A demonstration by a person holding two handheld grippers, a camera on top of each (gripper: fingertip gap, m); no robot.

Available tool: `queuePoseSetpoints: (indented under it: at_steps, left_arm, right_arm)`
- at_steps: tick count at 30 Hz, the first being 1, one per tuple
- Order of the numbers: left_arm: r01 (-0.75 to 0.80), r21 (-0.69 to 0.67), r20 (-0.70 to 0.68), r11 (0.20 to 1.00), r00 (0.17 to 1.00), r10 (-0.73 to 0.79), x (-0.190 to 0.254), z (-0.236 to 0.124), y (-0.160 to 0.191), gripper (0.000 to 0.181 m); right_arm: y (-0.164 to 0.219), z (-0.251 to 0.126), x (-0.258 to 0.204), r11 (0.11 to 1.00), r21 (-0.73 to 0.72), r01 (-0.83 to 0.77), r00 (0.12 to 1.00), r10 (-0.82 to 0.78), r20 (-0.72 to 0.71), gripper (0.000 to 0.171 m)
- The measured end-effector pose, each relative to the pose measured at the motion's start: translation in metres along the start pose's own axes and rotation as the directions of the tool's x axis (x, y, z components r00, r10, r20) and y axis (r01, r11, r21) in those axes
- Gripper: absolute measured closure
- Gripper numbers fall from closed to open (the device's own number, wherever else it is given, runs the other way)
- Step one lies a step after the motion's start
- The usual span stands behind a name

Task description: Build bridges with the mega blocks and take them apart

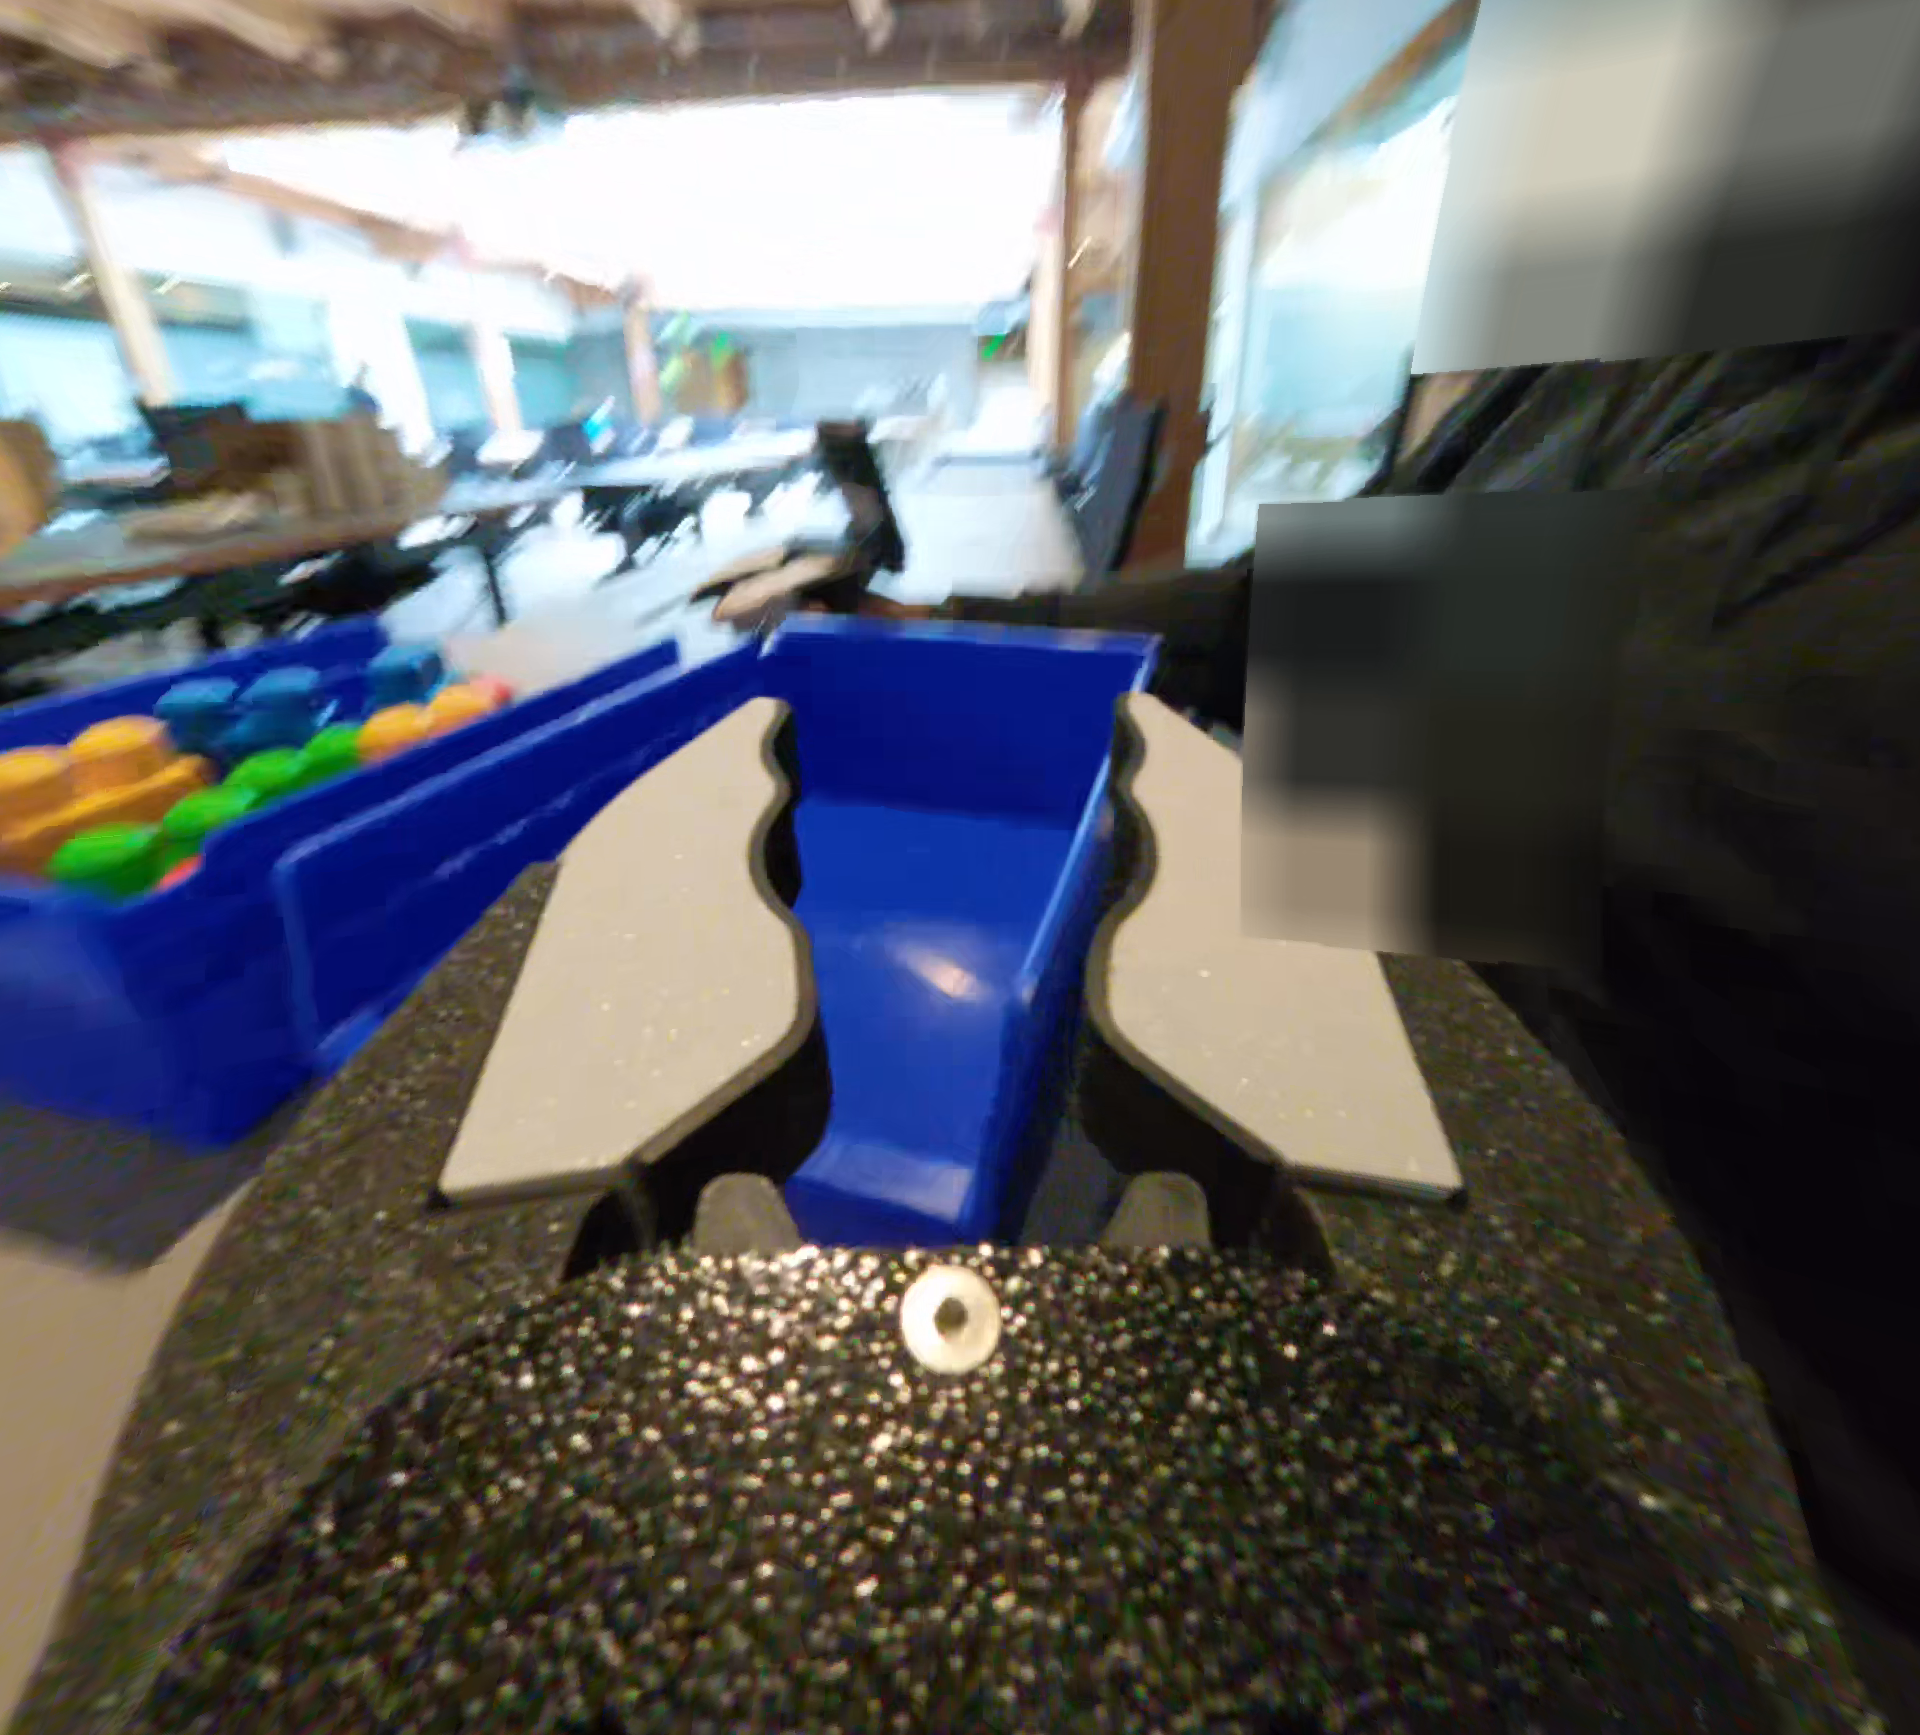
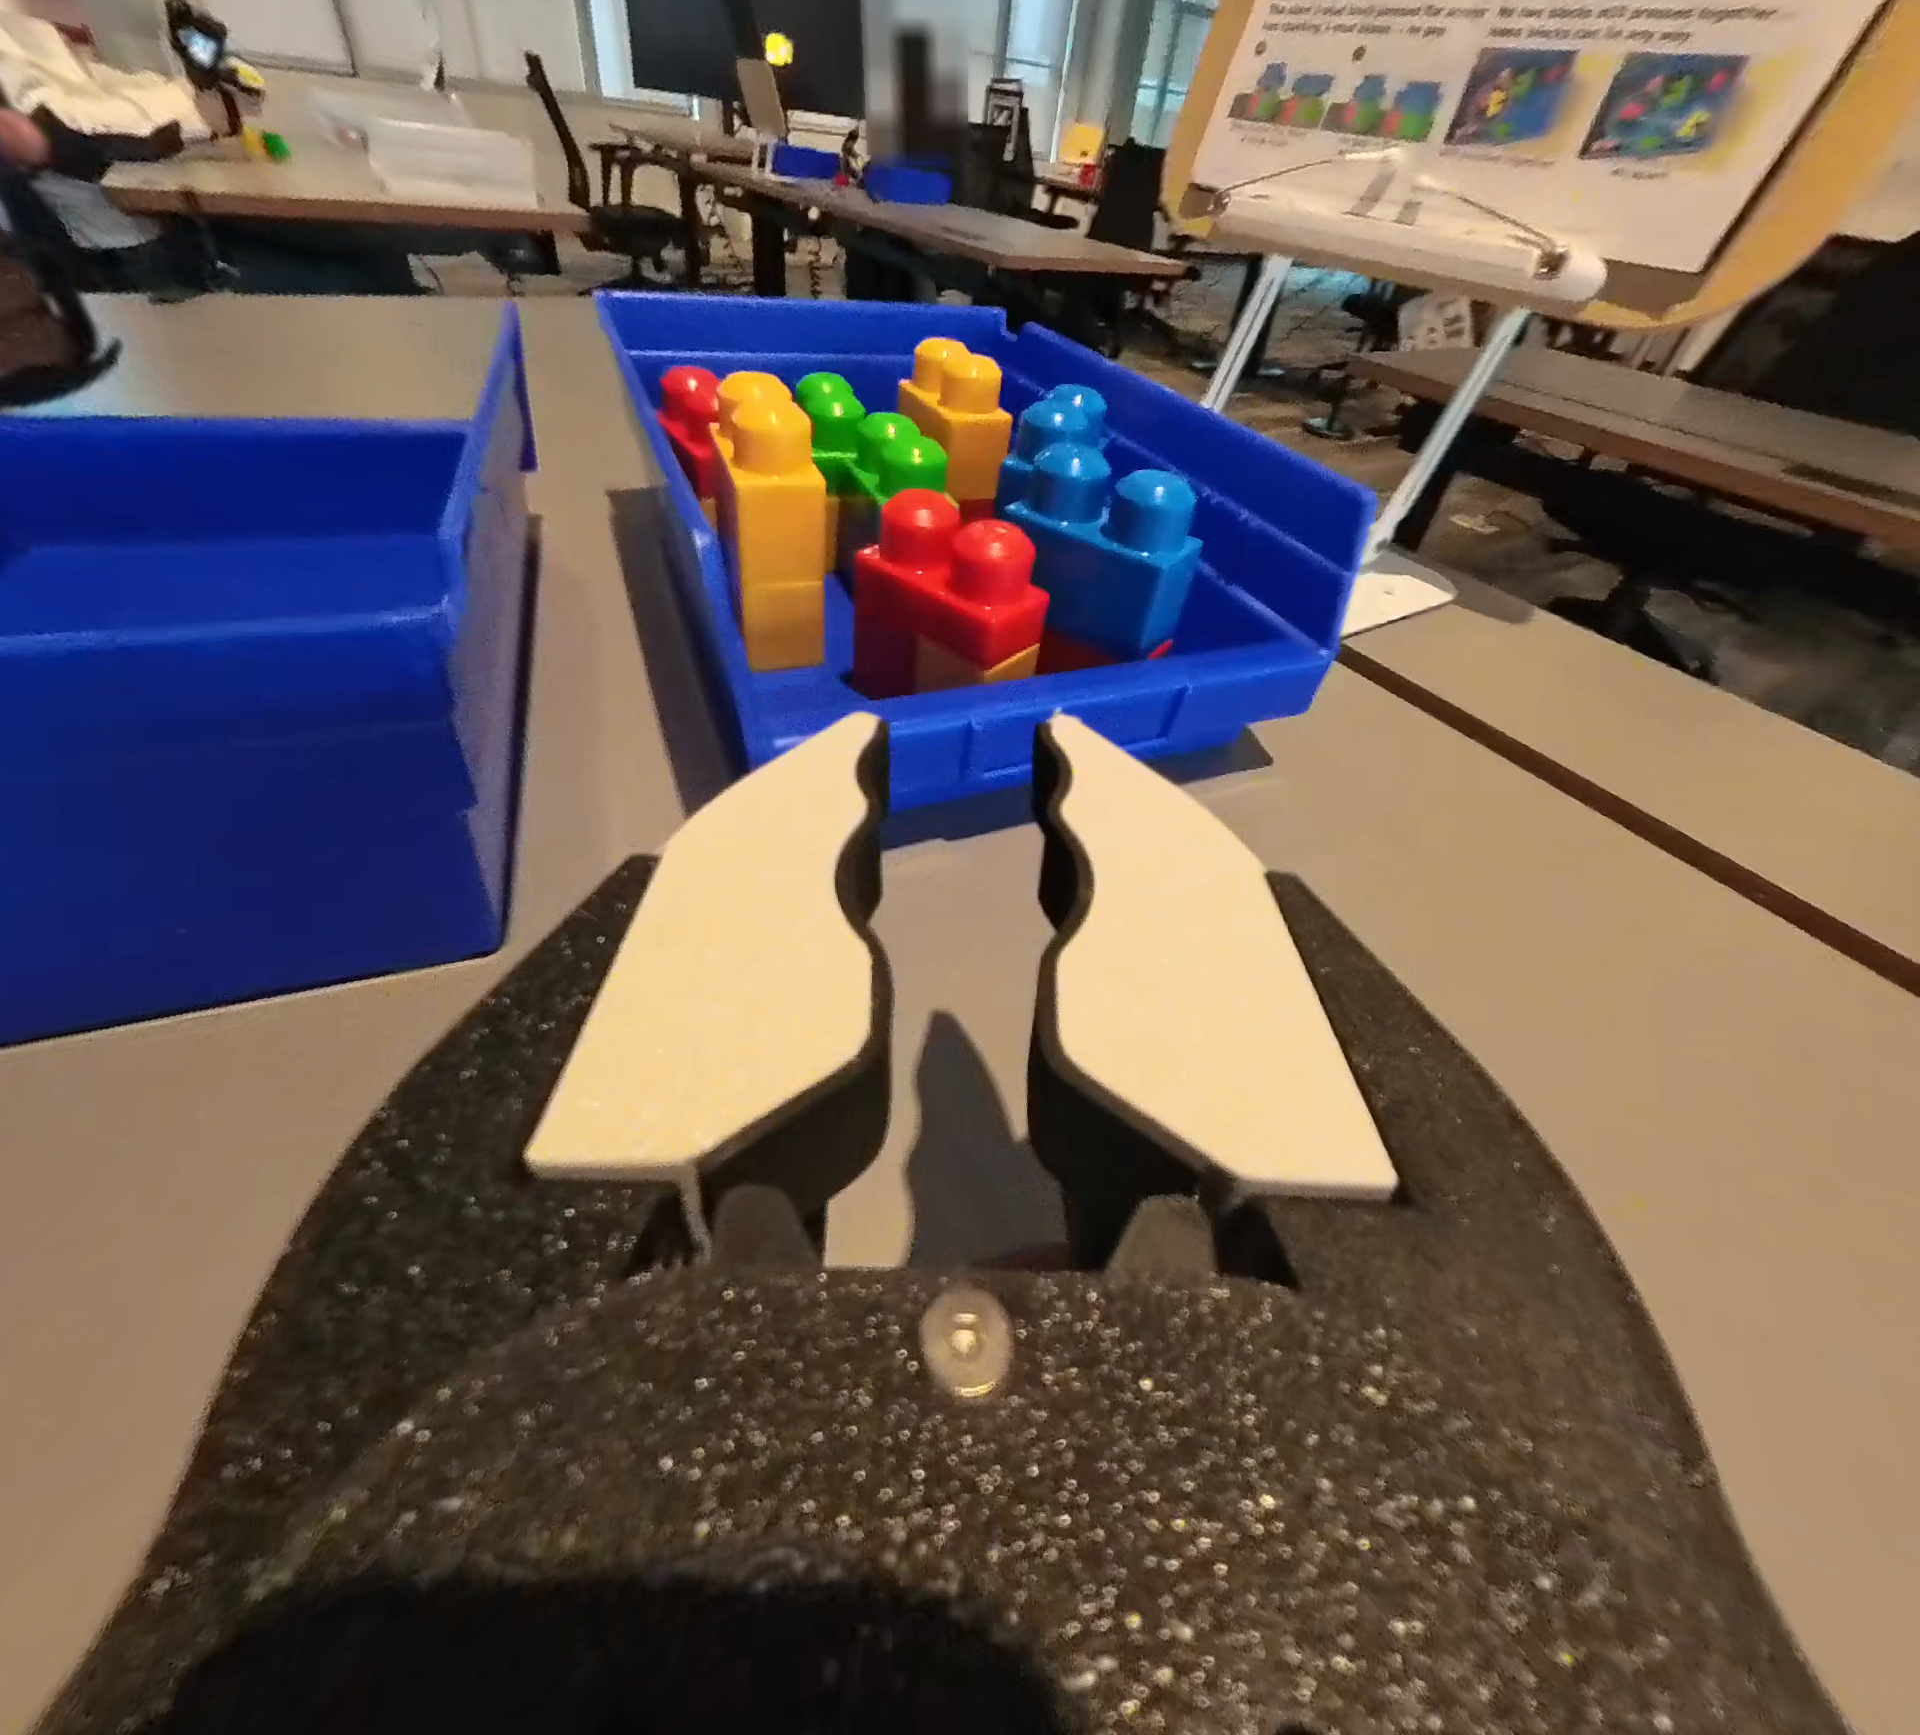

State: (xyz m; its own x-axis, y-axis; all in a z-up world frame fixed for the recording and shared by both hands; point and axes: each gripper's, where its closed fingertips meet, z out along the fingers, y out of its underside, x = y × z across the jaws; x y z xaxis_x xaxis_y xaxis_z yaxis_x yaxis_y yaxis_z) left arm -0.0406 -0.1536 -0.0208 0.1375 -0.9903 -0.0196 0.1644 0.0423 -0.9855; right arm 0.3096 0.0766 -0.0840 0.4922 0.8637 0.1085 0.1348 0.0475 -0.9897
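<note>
Blocks: the mega blocks (image 2: 925,501) stand packed in a shallow blue tray (image 2: 1039,740) on the grey table (image 2: 1558,958), at 12 o'clock from the right gripper; red, yellow, green and blue pieces, several stacked two high.
Hard to make out: the lower blocks are hidden behind the front ones and the tray's near wall, so a count is not possible; in the left wrist view the same blocks (image 1: 208,781) are smeared with blur at 9 o'clock, only their studded tops showing over the tray wall (image 1: 125,979).
Right gripper: the right gripper (image 2: 961,750) hangs just short of the tray's front wall, fingers parted with a narrow gap, nothing between them.
Left gripper: the left gripper (image 1: 951,729) has its fingers spread wide over a blue bin (image 1: 935,854) with no blocks in it, gripping nothing.
Bin: the right wrist view cuts it (image 2: 260,698) off at 9 o'clock.
Only in right view: an instruction board (image 2: 1507,54) on a white stand at 1 o'clock, cropped by the frame edge.
Only in left view: a dark sleeve (image 1: 1714,750) at 3 o'clock.
</note>
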Motion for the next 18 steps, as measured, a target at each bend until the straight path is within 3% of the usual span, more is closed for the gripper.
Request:
queuePoseSetpoints:
  at_steps: [1,3,7,11,15,18]
  left_arm:
    - [0.024,0.061,-0.041,0.998,0.999,-0.022,0.000,-0.003,-0.014,0.132]
    - [0.026,0.099,0.020,0.995,0.999,-0.028,-0.019,-0.007,-0.029,0.134]
    - [0.097,-0.070,0.302,0.993,0.951,-0.072,-0.094,-0.008,-0.022,0.135]
    - [0.388,-0.254,0.552,0.886,0.810,-0.197,-0.190,-0.005,0.019,0.135]
    - [0.612,-0.191,0.606,0.767,0.689,-0.399,-0.251,0.024,0.061,0.138]
    - [0.670,-0.189,0.648,0.718,0.634,-0.422,-0.269,0.035,0.089,0.142]
  right_arm:
    - [0.000,-0.003,0.001,1.000,0.006,0.000,1.000,0.000,-0.009,0.146]
    - [0.002,-0.007,0.000,1.000,-0.005,0.012,1.000,-0.012,-0.015,0.149]
    - [0.008,-0.002,0.000,0.998,-0.057,0.026,0.999,-0.028,-0.027,0.148]
    - [0.015,0.004,-0.004,0.991,-0.114,0.064,0.997,-0.067,-0.023,0.148]
    - [0.020,0.006,-0.010,0.981,-0.150,0.125,0.991,-0.130,-0.023,0.148]
    - [0.025,0.008,-0.014,0.971,-0.178,0.160,0.986,-0.164,-0.008,0.148]
